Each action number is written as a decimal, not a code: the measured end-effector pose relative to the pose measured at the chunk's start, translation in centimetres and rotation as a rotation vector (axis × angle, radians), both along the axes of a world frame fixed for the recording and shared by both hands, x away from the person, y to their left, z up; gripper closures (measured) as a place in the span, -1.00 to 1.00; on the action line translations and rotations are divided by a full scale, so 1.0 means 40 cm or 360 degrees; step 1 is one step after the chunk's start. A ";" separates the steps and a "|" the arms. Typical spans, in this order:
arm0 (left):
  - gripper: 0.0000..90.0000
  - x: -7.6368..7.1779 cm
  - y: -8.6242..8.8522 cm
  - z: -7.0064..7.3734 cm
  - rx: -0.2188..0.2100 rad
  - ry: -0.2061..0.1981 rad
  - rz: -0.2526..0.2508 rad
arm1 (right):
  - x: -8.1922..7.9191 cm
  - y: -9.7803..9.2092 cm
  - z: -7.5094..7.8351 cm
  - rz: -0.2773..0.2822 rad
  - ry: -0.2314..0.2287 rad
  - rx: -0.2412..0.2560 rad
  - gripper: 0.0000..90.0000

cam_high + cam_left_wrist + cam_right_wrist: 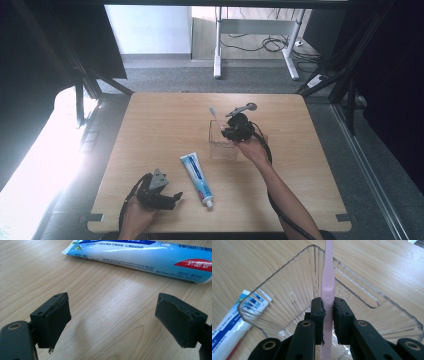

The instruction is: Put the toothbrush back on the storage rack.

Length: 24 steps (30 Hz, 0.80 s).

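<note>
Between the right gripper (328, 315) jaws: pink toothbrush (328, 282), clamped on its ribbed handle, head up over the clear ribbed cup (287, 292) | handling: light, stiff, slick plastic; likely pivots, so grip the ribs | left gripper (112, 320): wide apart, toothpaste tube (155, 257) just ahead

Looks like a lab or office recording bay: wooden surface (165, 125) framed by dark struts (82, 75), grey carpet (165, 80), a white desk frame (255, 30) over tangled cables (272, 44).
</note>
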<state>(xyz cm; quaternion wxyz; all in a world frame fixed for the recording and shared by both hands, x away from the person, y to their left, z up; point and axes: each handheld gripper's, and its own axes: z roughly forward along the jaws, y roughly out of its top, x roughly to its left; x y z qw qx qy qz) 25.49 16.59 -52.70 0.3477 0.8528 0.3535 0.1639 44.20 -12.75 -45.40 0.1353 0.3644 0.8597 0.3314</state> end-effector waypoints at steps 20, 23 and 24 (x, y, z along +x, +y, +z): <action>-0.71 -0.001 -0.003 -0.001 0.0009 0.0000 -0.0002 | 0.006 0.004 -0.009 0.0046 0.0108 -0.0099 0.74; -0.71 -0.001 -0.003 -0.001 0.0011 -0.0001 -0.0002 | 0.008 0.003 -0.009 0.0046 0.0129 -0.0108 0.74; -0.71 -0.001 -0.002 0.000 0.0010 -0.0001 -0.0002 | 0.008 0.002 -0.009 0.0048 0.0139 -0.0111 0.74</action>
